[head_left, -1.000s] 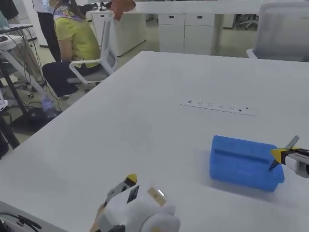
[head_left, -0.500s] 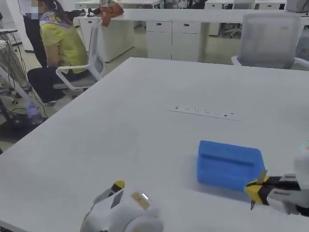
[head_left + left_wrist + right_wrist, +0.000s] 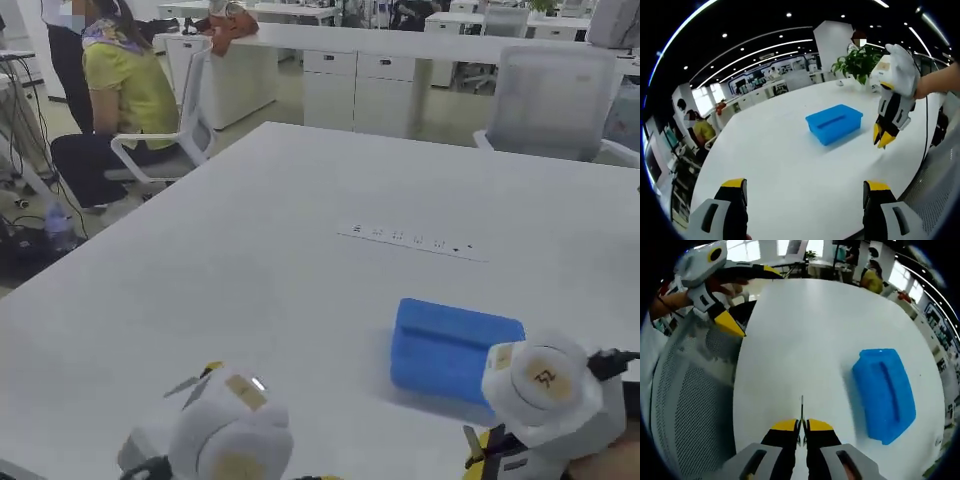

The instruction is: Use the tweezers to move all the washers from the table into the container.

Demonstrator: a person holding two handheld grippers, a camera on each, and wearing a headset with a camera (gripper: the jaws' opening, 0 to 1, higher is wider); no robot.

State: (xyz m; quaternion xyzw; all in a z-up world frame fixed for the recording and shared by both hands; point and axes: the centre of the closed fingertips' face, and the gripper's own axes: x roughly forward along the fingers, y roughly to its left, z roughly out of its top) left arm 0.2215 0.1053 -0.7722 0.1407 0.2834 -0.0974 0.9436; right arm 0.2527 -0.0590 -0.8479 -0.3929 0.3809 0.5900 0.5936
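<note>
The blue container point(image 3: 455, 350) stands on the white table point(image 3: 250, 270), and its inside is hidden in the head view. My right gripper point(image 3: 478, 455) hangs near the table's front edge, just in front of the container. In the right gripper view it point(image 3: 801, 427) is shut on thin metal tweezers point(image 3: 801, 410), whose tip points at bare tabletop left of the container point(image 3: 885, 392). My left gripper point(image 3: 195, 380) sits at the front left; its jaws point(image 3: 802, 187) stand wide apart with nothing between them. Ahead of them are the container point(image 3: 835, 122) and the right gripper point(image 3: 882, 137).
A flush power strip point(image 3: 410, 240) lies in the table beyond the container. A mesh chair point(image 3: 695, 390) stands at the near edge. Grey chairs point(image 3: 560, 100) and a seated person point(image 3: 130, 80) are beyond the far and left edges. A potted plant point(image 3: 860, 60) stands at one end.
The head camera has shifted. My right gripper has come from the container's right end round to its front, closer to the table edge. The left gripper has sunk slightly lower left.
</note>
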